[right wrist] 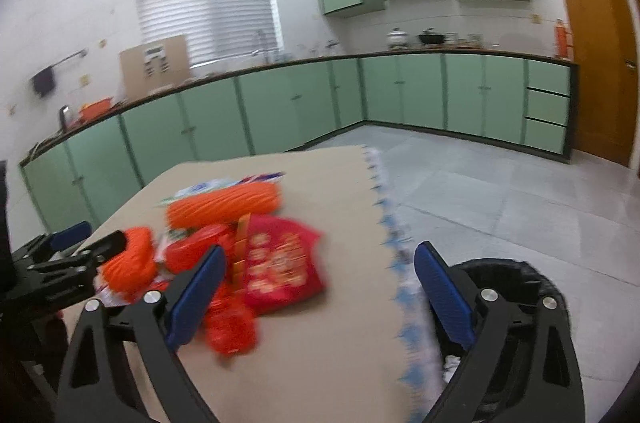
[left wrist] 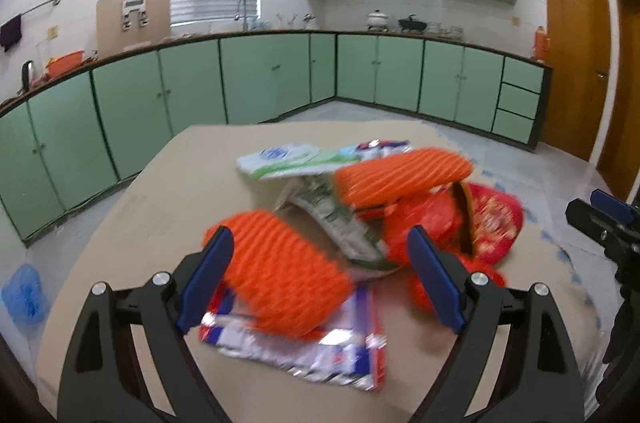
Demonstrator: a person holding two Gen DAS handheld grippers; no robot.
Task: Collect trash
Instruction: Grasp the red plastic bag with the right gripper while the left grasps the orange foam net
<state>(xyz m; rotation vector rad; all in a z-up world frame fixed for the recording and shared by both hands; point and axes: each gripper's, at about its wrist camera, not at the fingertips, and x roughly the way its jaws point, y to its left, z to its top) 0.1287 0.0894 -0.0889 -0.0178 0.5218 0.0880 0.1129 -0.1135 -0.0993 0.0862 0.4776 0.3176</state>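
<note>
Heaped in a loose pile near the middle of the cardboard-covered table: two ribbed orange foam nets, one nearest the front edge, the other lying across the pile further back. Beneath the near net, flat, a crumpled silver wrapper with red and blue print. Toward the right edge, a red printed bag beside crumpled red packets; toward the far edge, a white-and-green wrapper. Past the right edge, a black-lined bin.

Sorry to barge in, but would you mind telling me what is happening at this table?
A person holding a gripper in each hand is clearing trash from a cardboard-covered table. Both the left gripper and the right gripper are open and empty, above a pile of orange foam nets, a red packet and foil wrappers. A black bin waits beside the table.
</note>
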